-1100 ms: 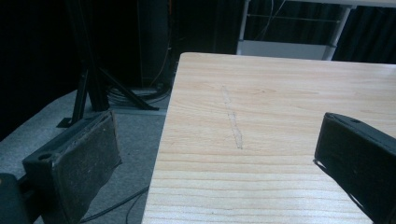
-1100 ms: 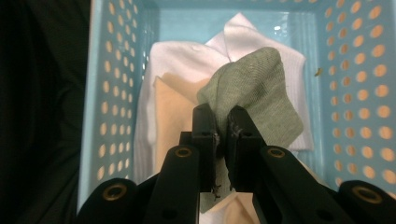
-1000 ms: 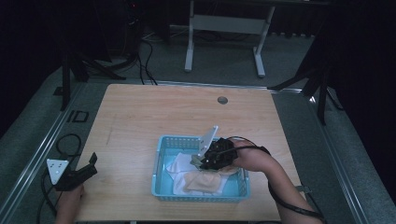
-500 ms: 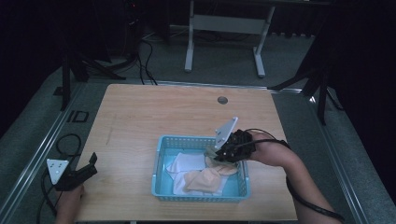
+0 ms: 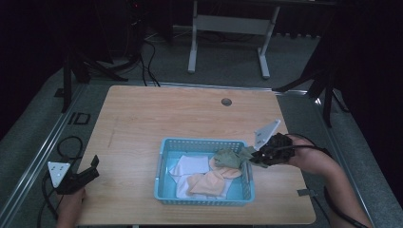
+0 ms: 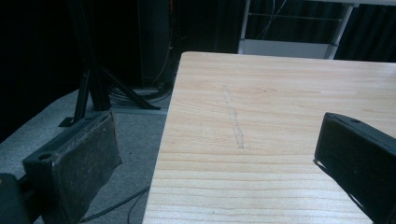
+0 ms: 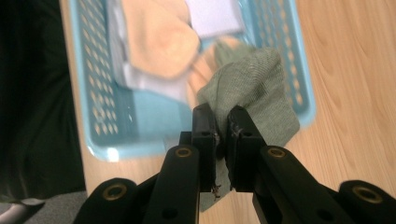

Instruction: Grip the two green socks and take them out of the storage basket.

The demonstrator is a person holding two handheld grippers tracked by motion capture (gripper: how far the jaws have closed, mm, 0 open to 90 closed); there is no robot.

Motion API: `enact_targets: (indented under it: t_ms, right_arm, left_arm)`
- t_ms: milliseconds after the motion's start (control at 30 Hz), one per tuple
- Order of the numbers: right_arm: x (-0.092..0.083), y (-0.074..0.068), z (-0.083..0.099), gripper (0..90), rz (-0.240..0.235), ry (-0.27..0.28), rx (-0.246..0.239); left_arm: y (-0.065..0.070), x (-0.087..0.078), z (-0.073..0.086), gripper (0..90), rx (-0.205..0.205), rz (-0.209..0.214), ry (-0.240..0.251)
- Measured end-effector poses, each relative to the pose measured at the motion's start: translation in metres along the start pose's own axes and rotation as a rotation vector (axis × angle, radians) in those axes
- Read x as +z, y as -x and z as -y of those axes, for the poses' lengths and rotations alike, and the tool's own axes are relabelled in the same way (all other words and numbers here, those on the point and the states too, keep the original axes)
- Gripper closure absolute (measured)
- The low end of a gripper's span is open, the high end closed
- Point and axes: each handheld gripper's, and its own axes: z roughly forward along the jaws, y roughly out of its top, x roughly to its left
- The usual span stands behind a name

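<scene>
A grey-green cloth (image 5: 230,157) hangs over the right end of the blue basket (image 5: 164,164), pinched by my right gripper (image 5: 250,158). In the right gripper view the jaws stand shut on that grey-green cloth (image 7: 254,88), which droops over the blue basket's rim (image 7: 303,79), and my right gripper (image 7: 222,133) holds its edge. Inside the basket lie orange cloths (image 5: 209,183) and white cloths (image 5: 190,166). My left gripper (image 5: 90,168) rests at the table's front left corner, jaws wide open over bare wood (image 6: 243,135), nothing between them.
The wooden table (image 5: 190,114) has a small round grommet (image 5: 226,101) near its far edge. Cables (image 5: 66,142) run on the floor to the left. A metal frame stand (image 5: 228,28) is behind the table.
My right gripper has moved right and slightly up, pulling the grey-green cloth from the basket's middle to its right end. The left gripper has stayed put.
</scene>
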Motion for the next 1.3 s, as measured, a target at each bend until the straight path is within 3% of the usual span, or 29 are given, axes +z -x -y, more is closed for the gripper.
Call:
enact_targets:
  t_ms: [33,67,200,400,567,667,967,1300]
  right_arm:
    - [-0.002,0.002,0.014,82.9,-0.001,0.001,0.030]
    - [-0.002,0.002,0.014,82.9,-0.001,0.001,0.030]
    - [-0.002,0.007,0.047,83.0,0.001,-0.003,0.098]
    - [0.000,0.007,0.073,82.9,0.008,-0.027,0.143]
    - [0.004,0.004,0.093,82.8,0.022,-0.003,0.163]
    - [0.009,0.002,0.101,82.8,0.032,-0.004,0.172]
    - [0.041,-0.001,0.113,82.7,-0.016,-0.034,0.205]
    - [0.078,-0.011,0.127,81.5,-0.097,-0.069,0.243]
  left_arm:
    - [0.000,0.000,0.000,0.5,0.000,0.000,0.000]
    - [0.000,0.000,0.000,0.5,0.001,-0.001,0.001]
    - [0.000,0.000,0.000,0.5,0.004,-0.003,-0.003]
    - [0.000,0.000,0.000,0.5,0.005,-0.002,-0.004]
    - [0.000,0.000,0.000,0.5,0.005,-0.003,-0.004]
    - [0.000,0.000,0.000,0.5,0.006,-0.004,-0.003]
    - [0.000,0.000,0.000,0.5,0.008,-0.002,-0.001]
    - [0.001,0.000,0.000,0.5,0.009,0.001,-0.002]
